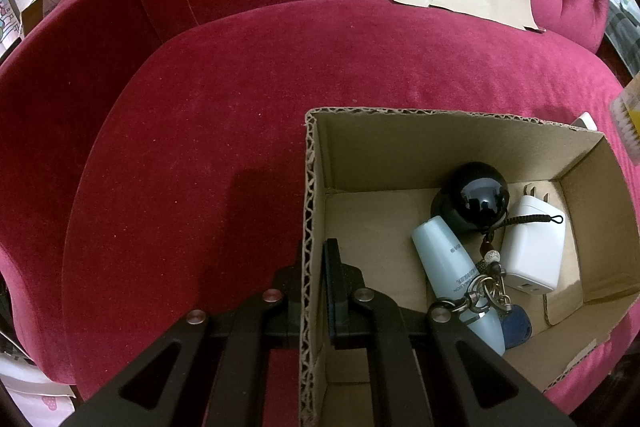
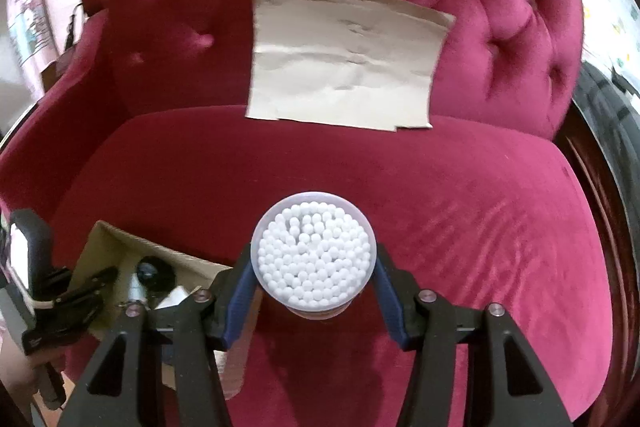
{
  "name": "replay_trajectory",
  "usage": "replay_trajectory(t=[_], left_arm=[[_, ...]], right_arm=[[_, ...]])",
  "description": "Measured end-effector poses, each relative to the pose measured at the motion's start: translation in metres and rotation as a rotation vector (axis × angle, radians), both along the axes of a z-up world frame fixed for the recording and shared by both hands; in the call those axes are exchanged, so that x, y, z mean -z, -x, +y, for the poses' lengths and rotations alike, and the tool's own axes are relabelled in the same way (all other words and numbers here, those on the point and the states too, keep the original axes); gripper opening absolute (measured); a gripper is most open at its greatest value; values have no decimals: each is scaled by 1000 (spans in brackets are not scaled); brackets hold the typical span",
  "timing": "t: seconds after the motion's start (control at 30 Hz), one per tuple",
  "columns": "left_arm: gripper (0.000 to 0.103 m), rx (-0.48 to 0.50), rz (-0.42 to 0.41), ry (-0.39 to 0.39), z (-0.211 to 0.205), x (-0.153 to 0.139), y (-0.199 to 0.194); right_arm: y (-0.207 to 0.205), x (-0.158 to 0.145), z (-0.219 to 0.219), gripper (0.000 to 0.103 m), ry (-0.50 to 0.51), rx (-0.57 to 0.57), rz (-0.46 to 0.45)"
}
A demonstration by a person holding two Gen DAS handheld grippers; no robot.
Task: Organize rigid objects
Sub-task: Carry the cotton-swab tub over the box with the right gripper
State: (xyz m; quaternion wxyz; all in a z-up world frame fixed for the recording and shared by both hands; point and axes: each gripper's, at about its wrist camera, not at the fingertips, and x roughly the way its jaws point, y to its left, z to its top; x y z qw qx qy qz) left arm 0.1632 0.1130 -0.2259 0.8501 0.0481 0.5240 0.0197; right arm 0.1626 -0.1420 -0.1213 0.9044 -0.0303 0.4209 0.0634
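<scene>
While clamped, tongs (image 2: 314,267) around swab tub (image 2: 314,251)

A deep red velvet armchair (image 2: 460,211) with a button-tufted back carries everything. On its seat cushion, toward the left front, sits an open cardboard box (image 1: 400,147), touching the fabric. A creased sheet of brown paper (image 2: 344,63) leans against the backrest, its lower edge resting on the back of the seat.
</scene>
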Motion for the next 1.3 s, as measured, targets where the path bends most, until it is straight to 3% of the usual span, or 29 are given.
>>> replay_trajectory(t=[0.5,0.9,1.3], left_arm=[[6,-1,0,-1,0,0,0],[6,-1,0,-2,2,-1,0],[6,-1,0,-4,3,-1,0]], right_arm=[[21,-17,60,59,-12,-175,6],[36,-1,88,59,21,-284,101],[38,19,98,59,81,-312,179]])
